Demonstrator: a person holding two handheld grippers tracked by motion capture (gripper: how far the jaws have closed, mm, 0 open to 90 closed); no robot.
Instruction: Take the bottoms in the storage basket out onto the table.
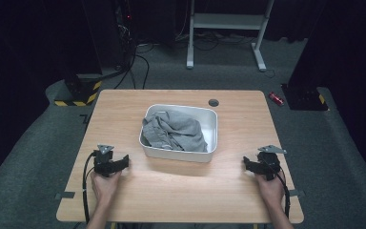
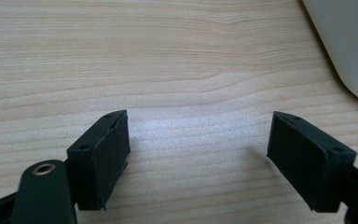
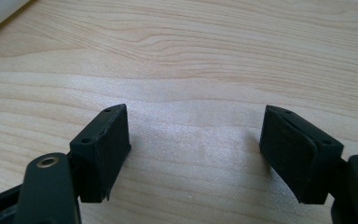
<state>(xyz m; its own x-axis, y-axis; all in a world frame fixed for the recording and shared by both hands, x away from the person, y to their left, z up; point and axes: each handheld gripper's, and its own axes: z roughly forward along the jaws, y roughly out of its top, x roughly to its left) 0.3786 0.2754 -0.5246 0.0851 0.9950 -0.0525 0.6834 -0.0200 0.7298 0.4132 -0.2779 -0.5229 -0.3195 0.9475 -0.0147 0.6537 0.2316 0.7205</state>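
Wood-grain table bears a rounded white tub of crumpled grey cloth; both claws gape.

Each hand held a black two-jaw tool: the left gripper and the right gripper both carried a grey three-cornered plate on top and trailed a black cable. The jaws ended in blocky black pads with small screw holes, beside a brass-coloured rivet. The forearms were bare.
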